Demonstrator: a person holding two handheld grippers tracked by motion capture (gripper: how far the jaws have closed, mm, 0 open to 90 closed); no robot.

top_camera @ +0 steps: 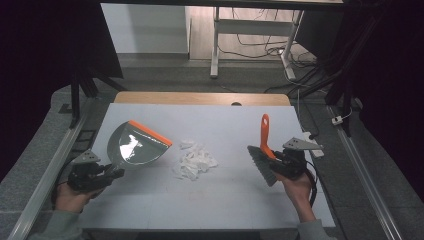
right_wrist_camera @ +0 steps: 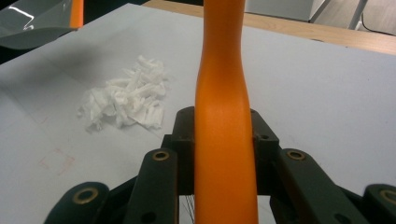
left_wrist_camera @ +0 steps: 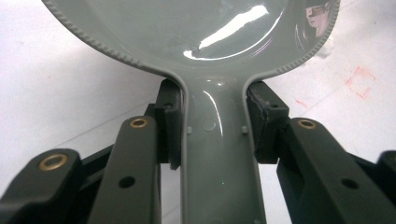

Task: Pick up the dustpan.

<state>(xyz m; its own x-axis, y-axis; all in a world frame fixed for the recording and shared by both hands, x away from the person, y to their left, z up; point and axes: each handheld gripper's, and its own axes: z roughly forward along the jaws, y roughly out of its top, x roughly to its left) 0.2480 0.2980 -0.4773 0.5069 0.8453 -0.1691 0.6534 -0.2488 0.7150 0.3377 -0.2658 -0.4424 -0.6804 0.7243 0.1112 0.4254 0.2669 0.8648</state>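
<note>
Two claws are at work over the white desk, each clamped on a cleaning tool. The left claw grips the grey handle of a dustpan; in the left gripper view its pads press on both sides of that handle, just below where the pan widens. The dustpan is grey with an orange front lip, held at the left side of the desk with the lip facing right toward a small heap of shredded white paper. The heap lies on the desk near its middle, between the two tools and apart from both. The right claw is clamped on the orange handle of a hand brush; in the right gripper view the handle rises between the two black jaws, which close against its sides. The grey bristles point down and left toward the paper, and the handle's tip points away from the person.
</note>
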